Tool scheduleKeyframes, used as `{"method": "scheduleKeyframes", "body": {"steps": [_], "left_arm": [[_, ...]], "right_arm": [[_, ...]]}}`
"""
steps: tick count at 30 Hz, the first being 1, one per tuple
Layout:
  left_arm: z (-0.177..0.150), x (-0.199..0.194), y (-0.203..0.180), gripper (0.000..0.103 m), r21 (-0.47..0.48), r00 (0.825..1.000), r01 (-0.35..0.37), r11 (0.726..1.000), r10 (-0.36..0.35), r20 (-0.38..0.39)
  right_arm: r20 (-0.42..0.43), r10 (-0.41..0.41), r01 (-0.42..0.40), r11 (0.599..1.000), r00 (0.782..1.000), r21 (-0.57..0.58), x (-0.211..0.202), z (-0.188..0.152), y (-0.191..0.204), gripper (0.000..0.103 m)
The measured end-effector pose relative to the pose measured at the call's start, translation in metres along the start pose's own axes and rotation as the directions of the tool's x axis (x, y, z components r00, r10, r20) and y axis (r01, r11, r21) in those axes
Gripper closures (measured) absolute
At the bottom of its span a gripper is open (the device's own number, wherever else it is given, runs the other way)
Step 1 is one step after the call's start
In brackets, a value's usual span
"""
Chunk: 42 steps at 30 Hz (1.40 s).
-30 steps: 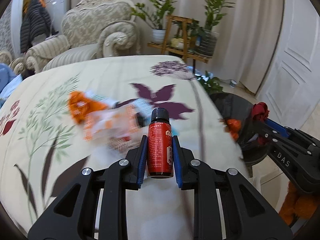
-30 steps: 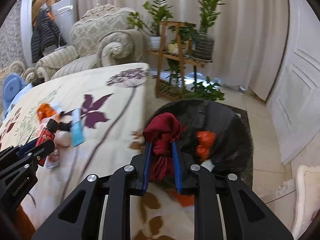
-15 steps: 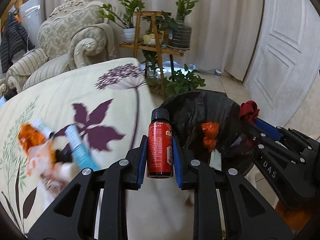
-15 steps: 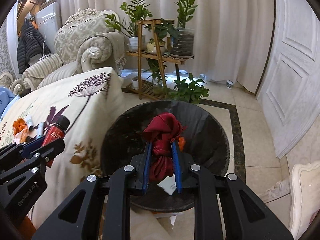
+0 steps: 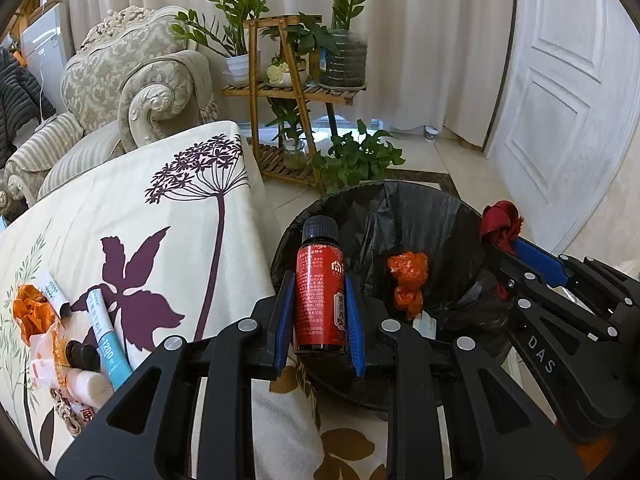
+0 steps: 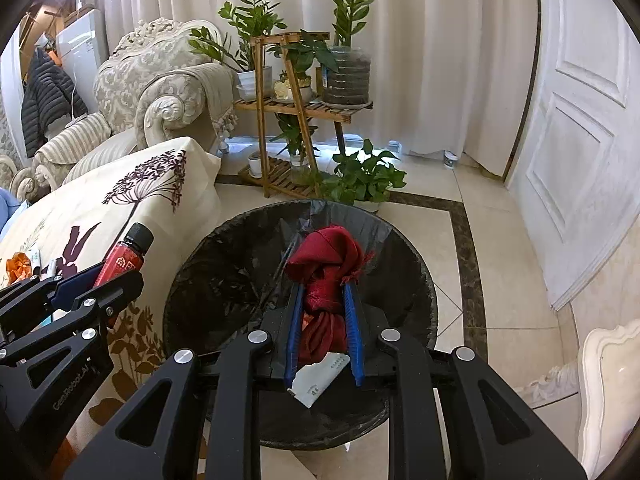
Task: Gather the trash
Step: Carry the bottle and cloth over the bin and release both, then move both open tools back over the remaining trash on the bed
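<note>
While the red bottle (image 5: 320, 292) with its black cap is clamped upright between the blue pads of the left tool (image 5: 320, 320), it hangs over the near rim of the trash bin (image 5: 460, 216), whose black liner already holds a crumpled orange wrapper (image 5: 408, 280) and a slip of white paper (image 6: 320, 378). The right tool (image 6: 324, 320) is clenched on a knotted dark red cloth (image 6: 326, 268), and that bundle sits above the middle of the bin's mouth.

The step in hand looks like the drop: both pieces are carried and over the bin, neither yet let go. The next move calls for spreading each tool's jaws. The cloth should fall clean into the liner; the bottle is closer to the rim and to the edge of the tabletop (image 5: 140, 208), so it may want a little more reach inward first, or it could strike the rim and bounce out.

More trash waits near the left edge of the flowered cloth on the tabletop: an orange wrapper (image 5: 32, 312), a blue and white tube (image 5: 106, 340), a small white bottle (image 5: 86, 384) and other scraps lying close together.
</note>
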<state>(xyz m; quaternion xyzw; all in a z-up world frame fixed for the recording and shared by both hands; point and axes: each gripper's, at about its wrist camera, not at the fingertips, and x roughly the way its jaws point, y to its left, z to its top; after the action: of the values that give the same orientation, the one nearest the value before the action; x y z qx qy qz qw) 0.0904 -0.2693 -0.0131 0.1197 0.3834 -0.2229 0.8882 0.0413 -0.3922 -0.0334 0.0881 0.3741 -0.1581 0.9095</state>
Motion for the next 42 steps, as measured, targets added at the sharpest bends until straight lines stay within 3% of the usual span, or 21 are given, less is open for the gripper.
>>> {"method": "scheduleKeyframes", "body": {"steps": [3,5,7,11,20,24,29,42], "left_arm": [[0.001,0.002,-0.002,0.078,0.004,1.0,-0.006,1.0,0.006,-0.004],[0.002,0.002,-0.002,0.067,-0.001,1.0,-0.009,1.0,0.009,-0.001],[0.003,0.003,-0.002,0.064,-0.007,1.0,-0.013,1.0,0.013,0.003],[0.003,0.002,0.001,0.051,-0.013,1.0,-0.014,1.0,0.014,0.008],[0.0,-0.01,0.01,0.034,-0.035,0.999,-0.022,0.999,0.023,0.031],[-0.004,-0.02,0.019,0.03,-0.051,0.999,-0.032,0.998,0.034,0.035],[-0.01,-0.037,0.038,0.025,-0.075,0.997,-0.056,0.996,0.06,0.05],[-0.042,-0.078,0.117,0.025,-0.182,0.983,-0.17,0.968,0.18,0.038]], "right_arm": [[-0.005,0.005,-0.005,1.0,1.0,0.001,0.002,0.0,-0.001,0.081],[-0.004,0.004,-0.004,1.0,1.0,0.002,0.002,0.0,-0.001,0.08],[-0.005,0.002,-0.002,1.0,1.0,0.004,0.003,0.001,-0.002,0.08],[0.002,-0.007,0.007,1.0,1.0,0.012,0.002,0.002,-0.004,0.067],[0.007,-0.02,0.02,1.0,1.0,0.012,-0.005,-0.001,0.0,0.053],[0.01,-0.016,0.016,1.0,1.0,0.019,-0.011,-0.001,0.003,0.045],[0.011,0.007,-0.007,1.0,1.0,0.016,-0.019,-0.004,0.017,0.044],[-0.003,0.123,-0.123,0.991,0.992,-0.051,-0.034,-0.014,0.081,0.043]]}}
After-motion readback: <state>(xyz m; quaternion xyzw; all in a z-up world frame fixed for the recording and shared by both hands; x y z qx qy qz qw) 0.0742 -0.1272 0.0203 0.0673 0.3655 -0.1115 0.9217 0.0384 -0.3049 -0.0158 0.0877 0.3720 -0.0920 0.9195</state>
